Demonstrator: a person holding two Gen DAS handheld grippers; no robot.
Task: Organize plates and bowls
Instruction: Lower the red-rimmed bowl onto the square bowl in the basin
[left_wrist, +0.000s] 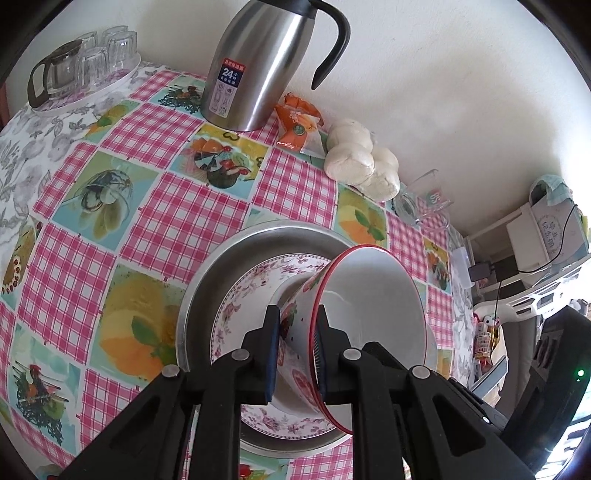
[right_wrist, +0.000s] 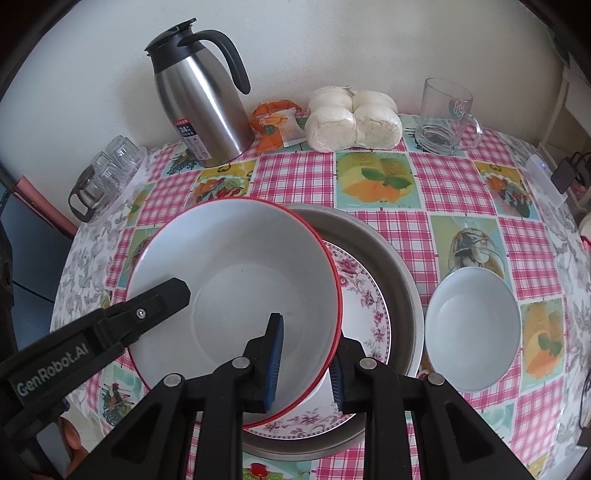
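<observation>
A red-rimmed white bowl (left_wrist: 369, 314) (right_wrist: 236, 273) is held above a floral plate (left_wrist: 251, 291) (right_wrist: 365, 295) that lies in a metal pan (left_wrist: 236, 251) (right_wrist: 391, 254). My left gripper (left_wrist: 297, 354) is shut on the bowl's rim; its arm shows in the right wrist view (right_wrist: 147, 310). My right gripper (right_wrist: 304, 363) is shut on the bowl's near rim, one finger inside, one outside. A smaller white bowl (right_wrist: 472, 328) stands on the table to the right of the pan.
A steel thermos jug (left_wrist: 258, 62) (right_wrist: 199, 103), an orange packet (right_wrist: 275, 125), bagged buns (left_wrist: 364, 158) (right_wrist: 354, 118) and a glass mug (right_wrist: 443, 114) line the wall. A tray of glasses (left_wrist: 85, 62) (right_wrist: 107, 177) is at the far left. The checked tablecloth (right_wrist: 384, 181) covers the table.
</observation>
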